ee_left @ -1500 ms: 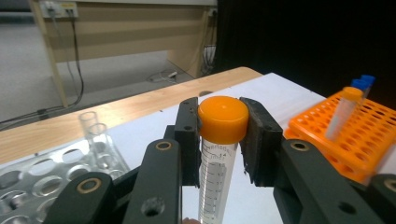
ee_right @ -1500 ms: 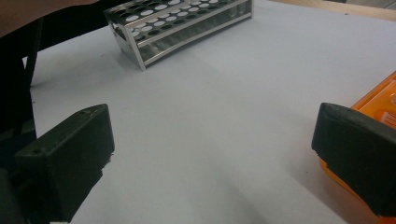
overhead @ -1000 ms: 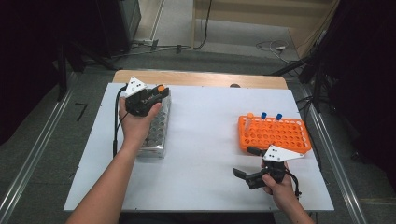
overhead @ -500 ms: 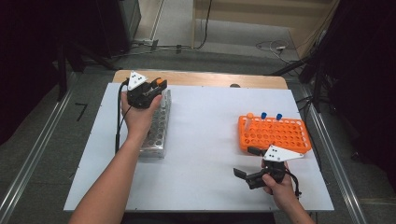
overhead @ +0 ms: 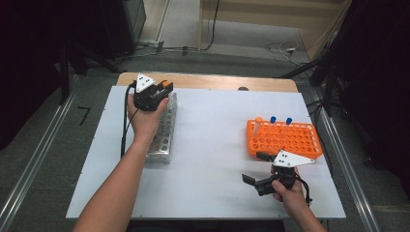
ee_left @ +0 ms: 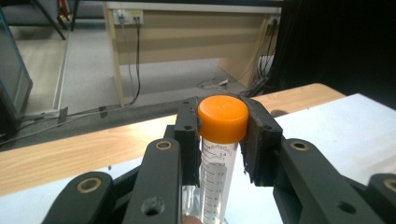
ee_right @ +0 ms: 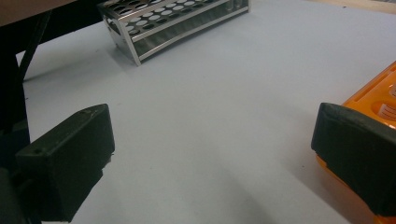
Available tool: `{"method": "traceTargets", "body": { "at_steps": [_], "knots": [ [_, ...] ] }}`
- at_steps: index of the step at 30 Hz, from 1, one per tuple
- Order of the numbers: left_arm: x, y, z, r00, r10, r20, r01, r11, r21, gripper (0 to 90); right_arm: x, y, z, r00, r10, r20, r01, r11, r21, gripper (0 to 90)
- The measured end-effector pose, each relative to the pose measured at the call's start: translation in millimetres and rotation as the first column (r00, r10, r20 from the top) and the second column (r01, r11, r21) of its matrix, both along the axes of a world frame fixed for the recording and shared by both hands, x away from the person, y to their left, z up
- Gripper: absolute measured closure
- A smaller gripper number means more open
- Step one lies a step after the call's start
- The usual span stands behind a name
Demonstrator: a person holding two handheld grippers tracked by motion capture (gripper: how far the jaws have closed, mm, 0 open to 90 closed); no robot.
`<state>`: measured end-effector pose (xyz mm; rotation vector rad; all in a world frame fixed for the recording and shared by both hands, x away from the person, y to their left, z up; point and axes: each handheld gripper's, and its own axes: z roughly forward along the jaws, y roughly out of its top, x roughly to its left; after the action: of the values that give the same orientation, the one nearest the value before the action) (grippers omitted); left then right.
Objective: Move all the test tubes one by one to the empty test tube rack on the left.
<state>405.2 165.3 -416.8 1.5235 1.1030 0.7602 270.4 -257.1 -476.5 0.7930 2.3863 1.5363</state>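
Observation:
A clear graduated tube with an orange cap (ee_left: 222,119) stands upright between the pads of my left gripper (ee_left: 223,140), which is shut on it just below the cap. From above, that left gripper (overhead: 162,90) and the orange cap (overhead: 166,84) hover over the far end of the metal tube rack (overhead: 163,136) at the table's left. My right gripper (overhead: 256,168) rests near the front right of the table, jaws wide open and nothing between them, just in front of the orange tube rack (overhead: 283,138). That orange rack (ee_right: 380,105) pokes out behind the right pad in the right gripper view.
The orange rack holds an orange-capped tube (overhead: 259,120) and two blue-capped tubes (overhead: 273,119) along its far edge. The metal rack (ee_right: 173,18) lies across the white table top (overhead: 212,145). A wooden strip (overhead: 208,81) borders the far edge.
My left hand has carried the tube a little toward the far end of the metal rack and slightly lower. The right hand has kept still.

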Motion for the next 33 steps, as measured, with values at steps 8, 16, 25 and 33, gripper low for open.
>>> {"method": "traceTargets", "body": {
  "at_steps": [8,16,25,33],
  "knots": [
    [-2.7,-6.2,-8.1,0.9972,0.025,-0.071,-0.020,0.9972,0.072,70.9,0.0,0.3,-0.2,1.0000,-0.001,0.000,0.001,1.000,-0.002,0.0],
    [-1.5,-8.9,-11.4,0.9910,0.029,-0.130,-0.017,0.9958,0.090,70.4,0.3,0.2,-0.5,1.0000,-0.003,-0.002,0.003,1.000,-0.005,0.0],
    [-1.7,-5.6,-10.6,0.9875,-0.009,-0.157,0.015,0.9991,0.041,64.6,0.8,-0.7,-0.4,1.0000,-0.006,-0.001,0.006,1.000,-0.001,0.0],
    [-13.0,-5.2,-1.6,0.9878,-0.074,-0.137,0.071,0.9970,-0.031,32.1,1.2,-0.9,0.5,0.9999,-0.016,0.005,0.016,1.000,0.003,0.0]
  ]
}}
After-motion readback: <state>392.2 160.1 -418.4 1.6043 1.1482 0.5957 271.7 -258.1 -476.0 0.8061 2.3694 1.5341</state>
